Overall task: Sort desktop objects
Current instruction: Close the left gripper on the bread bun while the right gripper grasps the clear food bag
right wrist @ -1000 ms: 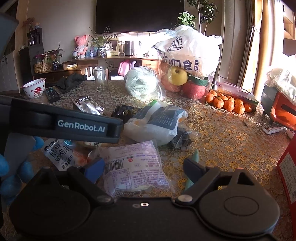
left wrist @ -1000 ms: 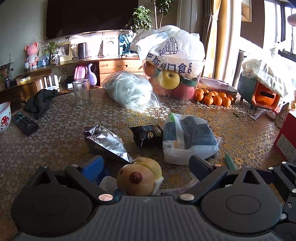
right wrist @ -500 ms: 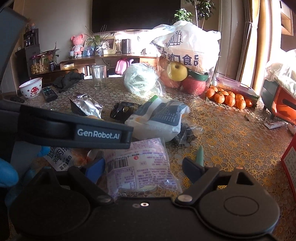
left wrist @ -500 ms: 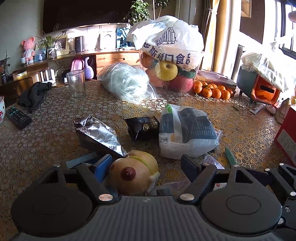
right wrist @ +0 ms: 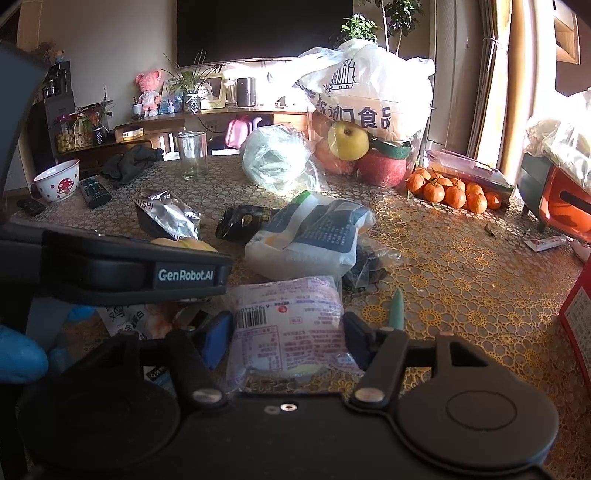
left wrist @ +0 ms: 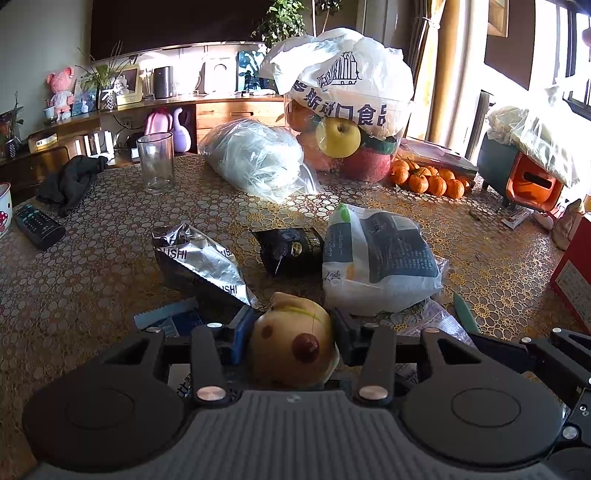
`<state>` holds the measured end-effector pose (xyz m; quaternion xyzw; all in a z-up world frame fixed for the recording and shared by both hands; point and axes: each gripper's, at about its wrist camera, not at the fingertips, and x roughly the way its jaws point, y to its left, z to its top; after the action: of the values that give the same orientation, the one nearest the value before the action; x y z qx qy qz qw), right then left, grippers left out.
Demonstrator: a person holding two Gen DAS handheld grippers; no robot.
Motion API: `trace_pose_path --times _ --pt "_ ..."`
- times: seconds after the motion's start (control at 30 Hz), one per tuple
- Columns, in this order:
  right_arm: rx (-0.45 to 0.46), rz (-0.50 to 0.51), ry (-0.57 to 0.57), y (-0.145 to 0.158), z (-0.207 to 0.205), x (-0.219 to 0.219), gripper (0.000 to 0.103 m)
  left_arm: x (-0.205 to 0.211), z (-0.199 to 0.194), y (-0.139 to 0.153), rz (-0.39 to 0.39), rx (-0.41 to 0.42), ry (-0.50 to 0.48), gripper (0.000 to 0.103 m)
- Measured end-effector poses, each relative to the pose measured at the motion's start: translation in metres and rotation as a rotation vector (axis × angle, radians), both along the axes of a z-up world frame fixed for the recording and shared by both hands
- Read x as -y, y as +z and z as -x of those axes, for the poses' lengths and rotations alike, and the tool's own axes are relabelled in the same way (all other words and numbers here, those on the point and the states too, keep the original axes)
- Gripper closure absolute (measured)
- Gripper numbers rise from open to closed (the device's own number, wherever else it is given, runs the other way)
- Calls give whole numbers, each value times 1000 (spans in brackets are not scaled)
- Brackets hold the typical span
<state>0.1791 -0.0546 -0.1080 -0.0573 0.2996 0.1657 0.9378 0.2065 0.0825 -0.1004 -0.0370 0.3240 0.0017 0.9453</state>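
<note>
Two grabs starting, nothing sorted yet. Left gripper (left wrist: 291, 328) jaws just closed onto bun (left wrist: 293, 343) at 6 o'clock; right gripper (right wrist: 286, 336) jaws closing round pkt (right wrist: 286, 325), contact unclear. Foil bag (left wrist: 199, 258), tissue pack (left wrist: 376, 254) beyond, 12 o'clock, still on table (left wrist: 92, 280).

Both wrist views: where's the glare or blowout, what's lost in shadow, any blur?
Left wrist view: window blown out, sun patch on the table by the clear bag; TV black; straight edges bow from the fisheye. Right wrist view: white shopping bag glares, curtain overexposed; left edge sits in deep shadow; snack packet print stays sharp, no motion blur.
</note>
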Motion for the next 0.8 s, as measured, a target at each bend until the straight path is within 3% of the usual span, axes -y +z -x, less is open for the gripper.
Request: trace_pose_path --times 0.8 --pt "56 -23 -57 43 27 29 43 21 38 51 22 88 -22 60"
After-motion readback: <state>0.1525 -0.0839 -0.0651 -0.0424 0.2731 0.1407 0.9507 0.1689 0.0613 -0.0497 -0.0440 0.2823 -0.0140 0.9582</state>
